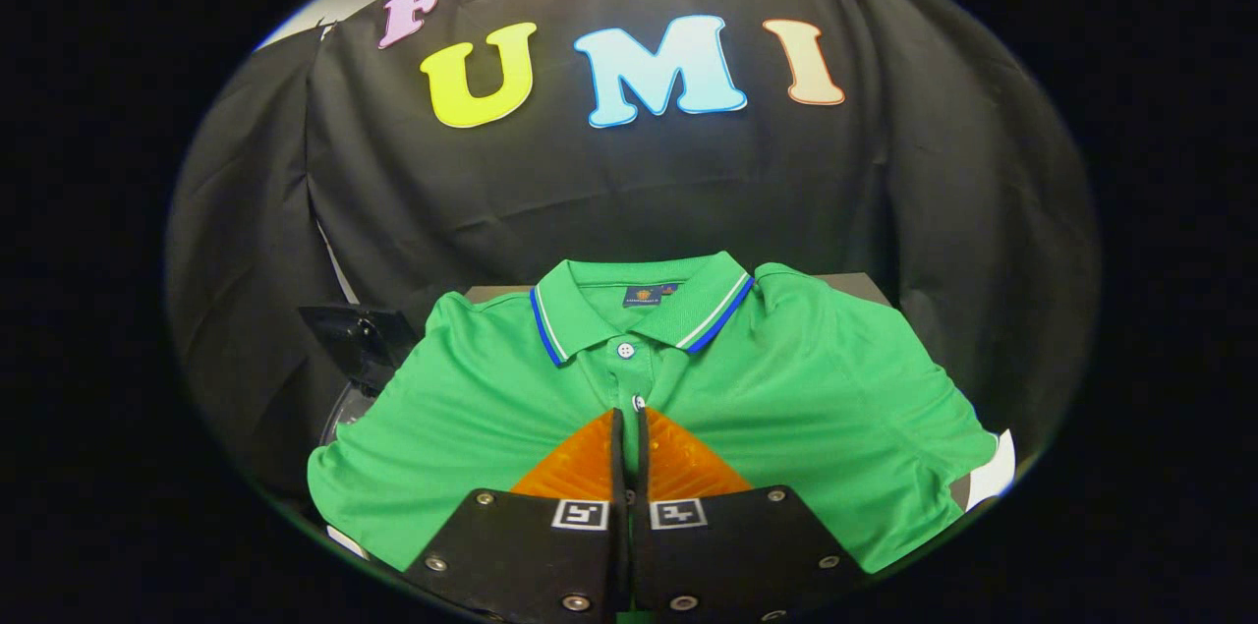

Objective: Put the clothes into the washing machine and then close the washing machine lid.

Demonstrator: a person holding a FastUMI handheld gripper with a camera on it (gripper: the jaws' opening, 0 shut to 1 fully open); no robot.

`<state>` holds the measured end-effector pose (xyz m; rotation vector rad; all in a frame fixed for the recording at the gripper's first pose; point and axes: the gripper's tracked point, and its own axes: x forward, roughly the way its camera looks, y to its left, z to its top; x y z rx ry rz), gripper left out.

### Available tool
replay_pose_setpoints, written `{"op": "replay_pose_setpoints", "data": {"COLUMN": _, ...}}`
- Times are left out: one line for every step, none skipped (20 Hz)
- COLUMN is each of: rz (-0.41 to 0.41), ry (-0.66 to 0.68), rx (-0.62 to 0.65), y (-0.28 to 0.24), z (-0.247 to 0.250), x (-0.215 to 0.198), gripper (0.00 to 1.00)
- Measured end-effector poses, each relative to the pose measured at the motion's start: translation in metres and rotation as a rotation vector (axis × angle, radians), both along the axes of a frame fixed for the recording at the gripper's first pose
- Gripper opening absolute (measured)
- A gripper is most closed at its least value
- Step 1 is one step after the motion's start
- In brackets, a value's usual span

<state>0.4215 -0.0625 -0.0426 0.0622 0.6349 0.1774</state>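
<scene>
A green polo shirt (806, 408) with a blue-and-white striped collar lies spread flat, front up, on a dark table (855, 284). My gripper (629, 416) is over the shirt's button placket, its tips just below the collar's second button. The two fingers stand side by side with only a thin slit between them, and nothing looks gathered there. The cloth around the tips is smooth and unlifted. To the left of the shirt's sleeve a dark raised flap (359, 337) stands over a rounded dark rim (339, 420), possibly the washing machine with its lid up; most of it is hidden by the shirt.
The black cloth wall (629, 201) hangs close behind the table. White patches show under the shirt's right sleeve (993, 469) and its lower left hem (344, 541).
</scene>
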Motion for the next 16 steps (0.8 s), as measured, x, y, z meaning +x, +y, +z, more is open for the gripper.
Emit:
{"op": "replay_pose_setpoints", "data": {"rz": 0.007, "ry": -0.002, "rx": -0.006, "y": 0.001, "z": 0.002, "x": 0.000, "gripper": 0.01}}
{"op": "replay_pose_setpoints", "data": {"rz": 0.013, "ry": -0.005, "rx": -0.014, "y": 0.000, "z": 0.004, "x": 0.001, "gripper": 0.00}}
{"op": "replay_pose_setpoints", "data": {"rz": 0.014, "ry": -0.013, "rx": -0.017, "y": 0.000, "z": 0.004, "x": 0.000, "gripper": 0.00}}
{"op": "replay_pose_setpoints", "data": {"rz": 0.015, "ry": -0.020, "rx": -0.020, "y": 0.000, "z": 0.006, "x": 0.001, "gripper": 0.00}}
{"op": "replay_pose_setpoints", "data": {"rz": 0.015, "ry": -0.027, "rx": -0.021, "y": 0.000, "z": 0.007, "x": 0.001, "gripper": 0.00}}
{"op": "replay_pose_setpoints", "data": {"rz": 0.016, "ry": -0.034, "rx": -0.020, "y": 0.000, "z": 0.007, "x": 0.001, "gripper": 0.00}}
{"op": "replay_pose_setpoints", "data": {"rz": 0.017, "ry": -0.042, "rx": -0.018, "y": 0.000, "z": 0.009, "x": 0.000, "gripper": 0.00}}
{"op": "replay_pose_setpoints", "data": {"rz": 0.019, "ry": -0.053, "rx": -0.015, "y": 0.000, "z": 0.013, "x": 0.000, "gripper": 0.00}}
{"op": "replay_pose_setpoints", "data": {"rz": 0.019, "ry": -0.072, "rx": -0.011, "y": 0.000, "z": 0.019, "x": 0.001, "gripper": 0.00}}
{"op": "replay_pose_setpoints", "data": {"rz": 0.020, "ry": -0.090, "rx": -0.009, "y": 0.000, "z": 0.024, "x": 0.002, "gripper": 0.00}}
{"op": "replay_pose_setpoints", "data": {"rz": 0.019, "ry": -0.108, "rx": -0.011, "y": 0.000, "z": 0.030, "x": 0.001, "gripper": 0.00}}
{"op": "replay_pose_setpoints", "data": {"rz": 0.020, "ry": -0.127, "rx": -0.006, "y": 0.002, "z": 0.036, "x": 0.001, "gripper": 0.00}}
{"op": "replay_pose_setpoints", "data": {"rz": 0.019, "ry": -0.150, "rx": 0.003, "y": 0.004, "z": 0.042, "x": 0.001, "gripper": 0.00}}
{"op": "replay_pose_setpoints", "data": {"rz": 0.023, "ry": -0.168, "rx": 0.012, "y": 0.007, "z": 0.050, "x": 0.001, "gripper": 0.00}}
{"op": "replay_pose_setpoints", "data": {"rz": 0.024, "ry": -0.187, "rx": 0.020, "y": 0.014, "z": 0.058, "x": 0.002, "gripper": 0.00}}
{"op": "replay_pose_setpoints", "data": {"rz": 0.029, "ry": -0.199, "rx": 0.027, "y": 0.019, "z": 0.065, "x": 0.001, "gripper": 0.00}}
